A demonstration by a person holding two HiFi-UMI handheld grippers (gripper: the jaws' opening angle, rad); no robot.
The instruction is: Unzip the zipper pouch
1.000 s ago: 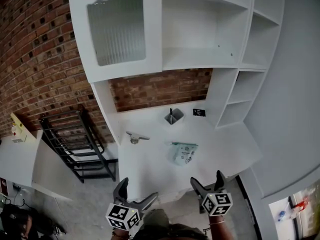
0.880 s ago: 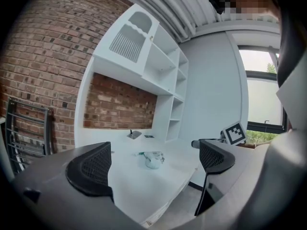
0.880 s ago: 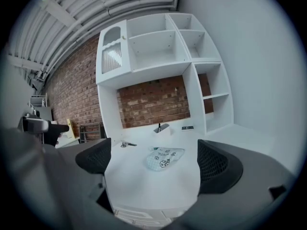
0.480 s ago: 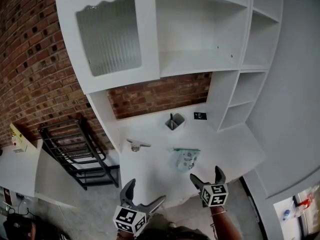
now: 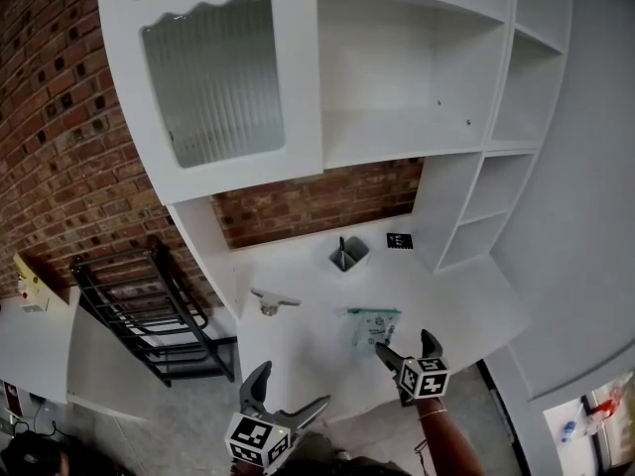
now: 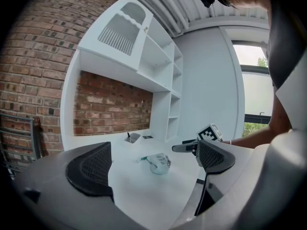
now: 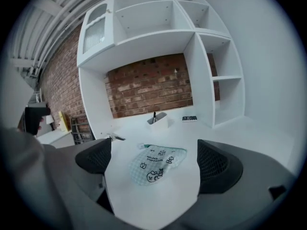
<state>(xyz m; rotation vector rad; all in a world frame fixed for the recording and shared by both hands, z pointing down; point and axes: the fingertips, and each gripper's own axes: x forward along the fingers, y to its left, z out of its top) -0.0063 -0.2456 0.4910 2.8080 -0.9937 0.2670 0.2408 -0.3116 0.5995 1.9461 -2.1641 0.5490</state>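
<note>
Zipper pouch [image 7: 156, 164], pale green check with cartoon prints, lettering too small to read, lies flat on the white table [image 5: 298, 350]. Right gripper [image 5: 405, 346] hovers just short of it, fingers apart, nothing between. Left gripper [image 5: 291, 389] at the table's near edge, fingers apart, empty.

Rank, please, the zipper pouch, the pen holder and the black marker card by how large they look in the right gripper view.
1. zipper pouch, largest, but also nearest the camera.
2. pen holder.
3. black marker card, smallest; flat and far back, so real size is unsure.
</note>
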